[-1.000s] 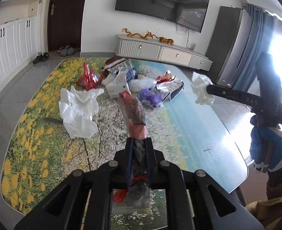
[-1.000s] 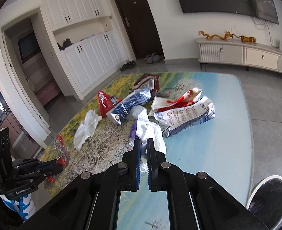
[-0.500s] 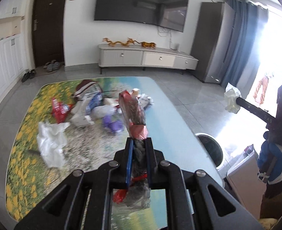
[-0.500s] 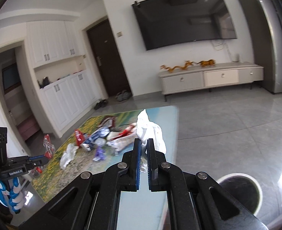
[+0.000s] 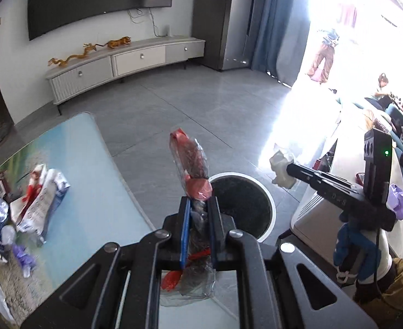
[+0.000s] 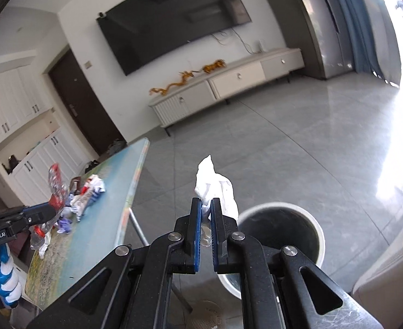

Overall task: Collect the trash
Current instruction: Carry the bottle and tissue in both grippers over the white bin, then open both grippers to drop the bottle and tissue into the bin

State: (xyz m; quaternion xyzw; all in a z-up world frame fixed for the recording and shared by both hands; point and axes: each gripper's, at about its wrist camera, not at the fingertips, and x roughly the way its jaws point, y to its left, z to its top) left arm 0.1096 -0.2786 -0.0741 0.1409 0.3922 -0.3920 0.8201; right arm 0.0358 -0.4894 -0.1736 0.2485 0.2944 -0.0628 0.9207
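Step in hand, as I judge it: carry to drop. Both loads are lifted and held out toward the bin (image 5: 242, 211), a round white-rimmed tub with a dark inside, standing on the grey floor.

Left tongs (image 5: 198, 230) pressed together on a red-and-clear wrapper (image 5: 191, 164), which sticks up past the tips; seen from here its top overlaps the bin's near rim. Right tongs (image 6: 206, 230) pinch a white crumpled tissue (image 6: 215, 189), held just short of the bin's rim; whether it is truly over the mouth is hard to tell through the fisheye.

Next move likely calls for bringing each load squarely above the dark opening, then spreading the tongs.

Edges: the tabletop (image 5: 113, 192) corner lies just left of the bin, a white appliance just right of it. Open floor beyond the bin. More trash (image 5: 34, 192) lies on the tabletop, well left of the bin.
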